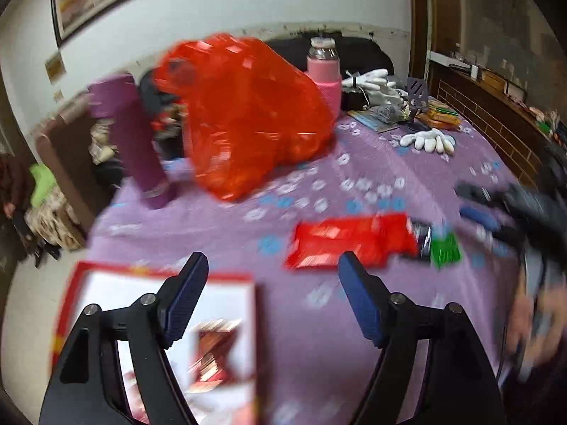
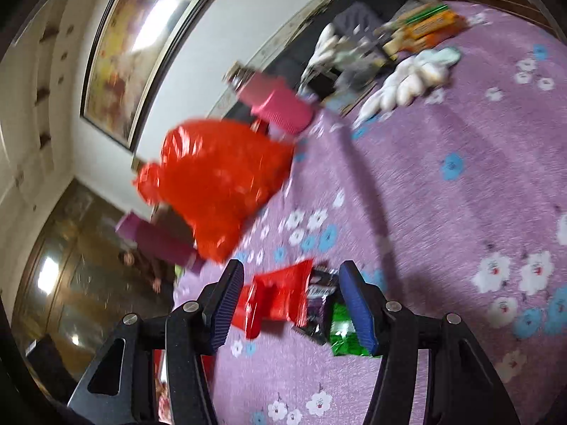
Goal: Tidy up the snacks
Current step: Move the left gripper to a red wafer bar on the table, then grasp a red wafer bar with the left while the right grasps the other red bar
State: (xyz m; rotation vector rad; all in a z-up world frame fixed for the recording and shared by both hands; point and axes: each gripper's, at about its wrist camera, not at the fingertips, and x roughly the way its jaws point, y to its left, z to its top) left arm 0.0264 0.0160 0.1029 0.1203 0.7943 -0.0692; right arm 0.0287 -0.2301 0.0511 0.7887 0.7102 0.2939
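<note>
Both tongs stand open and hold nothing: our left gripper (image 1: 273,272) hovers over the purple flowered cloth (image 1: 407,163) beside the red-edged box (image 1: 156,283), our right gripper (image 2: 290,283) points at the loose snacks. We judge we are between placements, reaching for the next packet. The red packet (image 2: 280,297), dark packet (image 2: 319,304) and green packet (image 2: 342,333) lie touching on the cloth; next we must close on one and carry it to the box. Behind sit a red plastic bag (image 1: 244,113), two flasks and white gloves (image 1: 428,140).
</note>
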